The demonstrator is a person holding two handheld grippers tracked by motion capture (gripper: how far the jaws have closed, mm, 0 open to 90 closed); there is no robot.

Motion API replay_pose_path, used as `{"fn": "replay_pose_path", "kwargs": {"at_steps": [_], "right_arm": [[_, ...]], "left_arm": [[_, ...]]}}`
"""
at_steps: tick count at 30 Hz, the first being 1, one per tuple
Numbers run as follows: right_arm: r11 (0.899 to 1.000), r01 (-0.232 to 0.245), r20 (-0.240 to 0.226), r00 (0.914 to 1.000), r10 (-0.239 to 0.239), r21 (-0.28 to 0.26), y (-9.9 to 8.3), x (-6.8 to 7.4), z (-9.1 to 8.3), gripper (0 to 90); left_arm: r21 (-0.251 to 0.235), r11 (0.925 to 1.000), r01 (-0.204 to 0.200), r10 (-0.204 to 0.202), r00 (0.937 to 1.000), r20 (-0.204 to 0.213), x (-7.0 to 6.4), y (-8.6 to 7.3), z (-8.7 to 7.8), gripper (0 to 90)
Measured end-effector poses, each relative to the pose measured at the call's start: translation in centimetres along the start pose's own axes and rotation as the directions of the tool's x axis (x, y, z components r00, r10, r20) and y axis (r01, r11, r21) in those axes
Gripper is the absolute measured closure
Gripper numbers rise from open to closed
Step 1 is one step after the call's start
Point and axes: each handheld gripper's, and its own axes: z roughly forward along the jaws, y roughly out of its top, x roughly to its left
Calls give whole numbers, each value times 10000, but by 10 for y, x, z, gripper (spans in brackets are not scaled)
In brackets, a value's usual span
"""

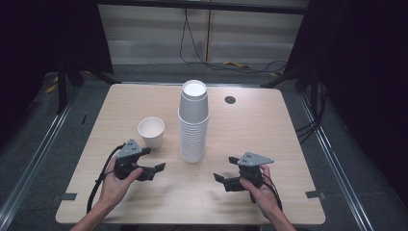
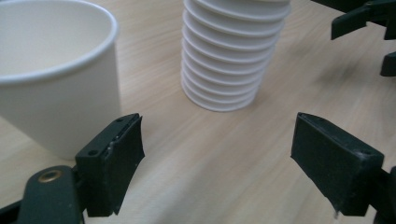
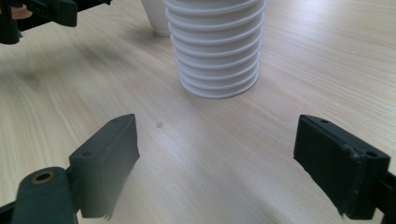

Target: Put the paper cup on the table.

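A tall stack of white paper cups stands upside down at the table's middle. A single white paper cup stands upright to its left. My left gripper is open near the front, just below the single cup and aimed at the stack. My right gripper is open at the front right and faces the stack too. In the left gripper view the single cup is close beside the left jaw, with the stack ahead. In the right gripper view the stack stands straight ahead, with nothing between the jaws.
The wooden table has a round cable hole at the back right. Dark curtains and stand legs flank the table, and cables lie on the floor behind it. The other gripper shows at the top right of the left gripper view.
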Motion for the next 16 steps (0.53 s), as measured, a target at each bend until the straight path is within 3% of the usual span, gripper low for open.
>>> {"fn": "replay_pose_path", "kwargs": {"at_steps": [3, 5, 9, 11, 15, 16], "right_arm": [[10000, -11, -138, 9999, 10, -55, 0, 1, -1, 139], [9999, -27, -169, 9999, 26, -111, 0, 1, -1, 139], [9999, -50, -282, 9996, 46, -142, -1, 2, -1, 139], [9999, -80, -422, 9991, 74, -150, -1, 3, -1, 138], [9998, -108, -547, 9985, 97, -190, -2, 4, 1, 138], [9998, -91, -539, 9985, 82, -174, -3, 4, 2, 139]], "left_arm": [[-54, 9999, -142, 142, 9999, -20, -7, -3, 3, 166], [-78, 10000, -29, 31, 9998, 214, -12, -5, 4, 166], [60, 9993, -375, 374, 9992, 156, -21, -11, 5, 166], [0, 10000, -99, 99, 9992, 379, -24, -13, 5, 166], [-103, 9996, -256, 259, 9994, 234, -26, -17, 2, 166], [-93, 10000, 28, -24, 9991, 415, -26, -19, 2, 166]]}}
